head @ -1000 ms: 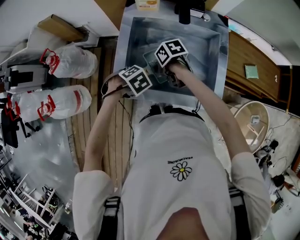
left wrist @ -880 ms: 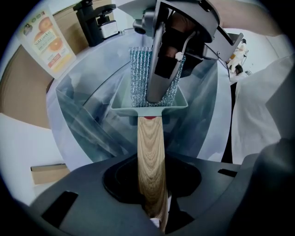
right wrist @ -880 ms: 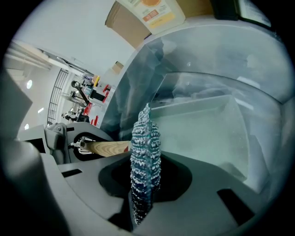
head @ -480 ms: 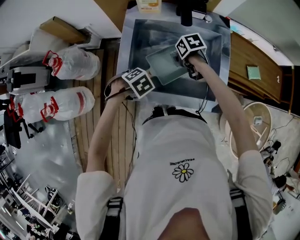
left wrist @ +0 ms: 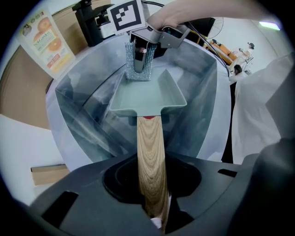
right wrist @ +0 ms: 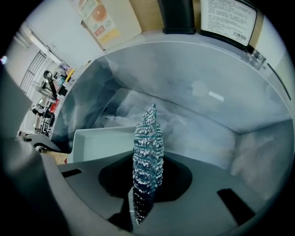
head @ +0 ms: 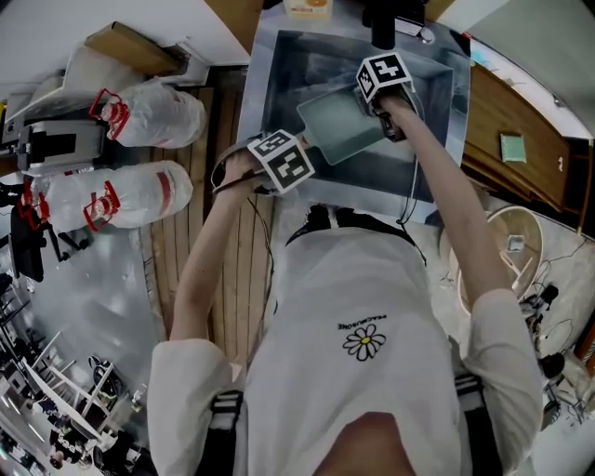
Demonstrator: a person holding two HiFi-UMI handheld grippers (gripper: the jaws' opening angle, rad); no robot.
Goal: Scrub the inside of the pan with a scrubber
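The left gripper (left wrist: 156, 209) points down into a shiny steel sink (left wrist: 83, 115). Its jaws are part way closed and squeeze the wooden handle (left wrist: 150, 156) of a pan (left wrist: 143, 99). The handle runs straight out from between the jaws. The pan is square and pale green, and it sits at the far end of the handle, right in front of the jaws, held inside the sink.

The right gripper (right wrist: 144, 205) points down into the sink too. Its jaws are closed on a sparkly mesh scrubber (right wrist: 147, 147). The scrubber sticks straight out past the jaws like a thin, pointed bundle. The pan lies just past these jaws and to their left.

Seen from the left jaws, the scrubber hangs down at the pan's far edge, across from the handle. I cannot tell if it touches the pan. The right gripper's cube with square markers (left wrist: 126, 14) is right above it.
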